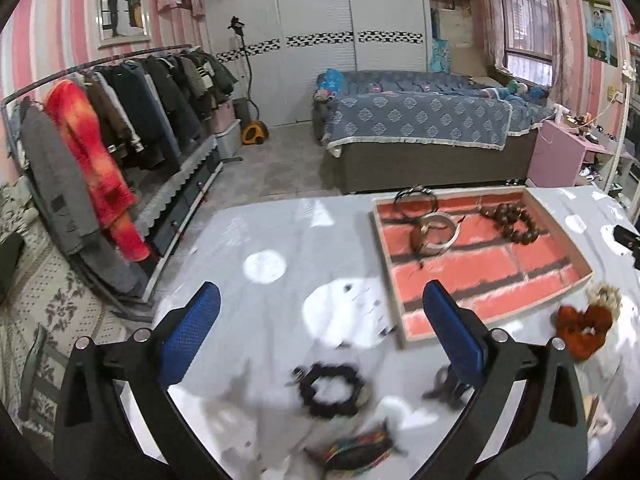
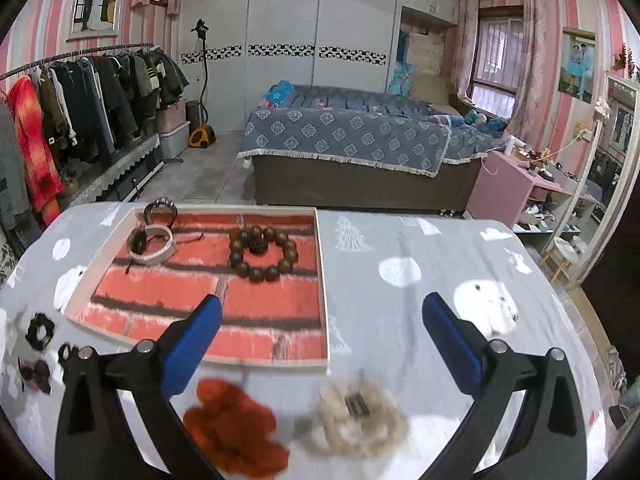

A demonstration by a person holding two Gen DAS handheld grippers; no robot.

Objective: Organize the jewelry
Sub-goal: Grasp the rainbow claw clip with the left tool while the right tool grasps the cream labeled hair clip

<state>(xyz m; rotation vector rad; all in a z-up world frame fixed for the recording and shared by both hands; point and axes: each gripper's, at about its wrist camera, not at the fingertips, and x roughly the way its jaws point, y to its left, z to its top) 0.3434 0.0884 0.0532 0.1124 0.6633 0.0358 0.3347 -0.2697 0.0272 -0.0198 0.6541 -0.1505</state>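
Observation:
A brick-patterned tray [image 1: 560,268] [image 2: 276,344] sits on the grey table. It holds a brown bead bracelet [image 1: 512,222] [image 2: 262,254], a white bangle [image 1: 438,234] [image 2: 154,246] and a dark ring-shaped bracelet [image 1: 414,196] [image 2: 160,206]. My left gripper [image 1: 320,332] is open above a black bead bracelet [image 1: 332,390]; a multicoloured braided piece [image 1: 356,450] lies nearer. My right gripper [image 2: 322,336] is open above an orange scrunchie [image 2: 232,424] [image 1: 584,326] and a beige fluffy clip [image 2: 358,416] [image 1: 606,294].
The table [image 2: 400,240] is covered by a grey cloth with white patterns. Small dark pieces [image 2: 38,372] lie left of the tray, and a dark clip [image 1: 446,386] sits by my left gripper's right finger. Beyond are a bed [image 2: 352,148], clothes rack [image 1: 120,120] and pink cabinet [image 2: 508,192].

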